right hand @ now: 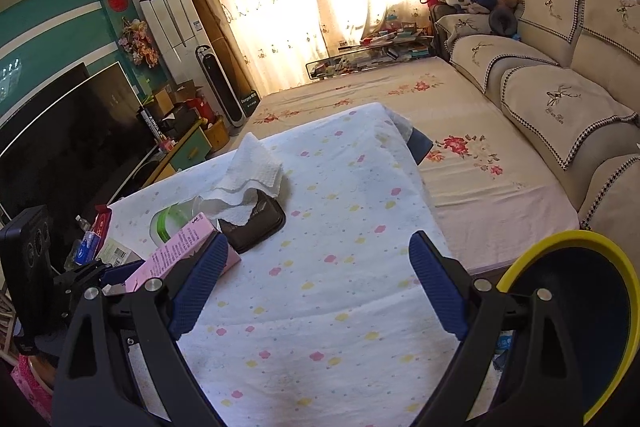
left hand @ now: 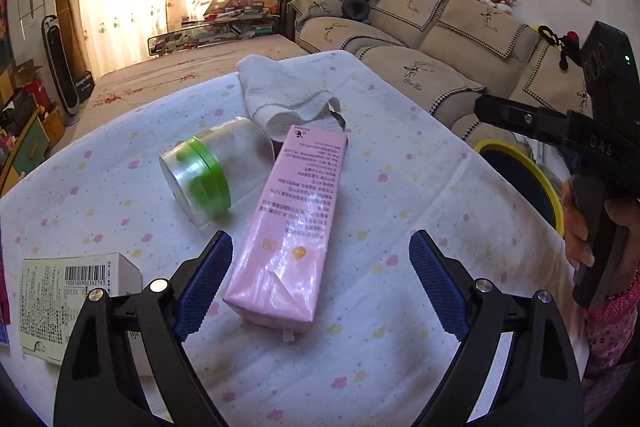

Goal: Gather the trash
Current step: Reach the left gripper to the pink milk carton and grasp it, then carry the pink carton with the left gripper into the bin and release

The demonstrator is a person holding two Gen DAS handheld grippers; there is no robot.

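Left wrist view. Your left gripper [left hand: 320,279]: jaws spread wide, holding nothing, poised over the table with the floral-print white cloth [left hand: 400,155].
- Long pink glossy carton with printed text [left hand: 294,223]: lying flat, its near end between the blue fingertips [left hand: 206,279], not visibly touched by either.
- Clear plastic jar with green lid [left hand: 204,175]: on its side, just left of the carton.
- Crumpled white paper towel [left hand: 288,95]: beyond the jar and carton, near the far edge.
- White cardboard box with barcode [left hand: 80,291]: at the left edge, apart from the rest.
- Dark bin with yellow rim [left hand: 520,179]: off the right side of the table, below its edge.

Right wrist view. Your right gripper [right hand: 316,283]: jaws likewise apart and empty, over a bare stretch of cloth.
- The bin [right hand: 568,299]: close at right, just beside the right finger; what it contains cannot be told.
- The carton [right hand: 180,251], jar [right hand: 172,219] and paper towel [right hand: 252,175]: grouped at left; the towel drapes over a dark brown flat case [right hand: 256,227].

Status: judged barely begun. All listed pieces lie on the table; the pink carton looks like your first pickup, the rest to follow.
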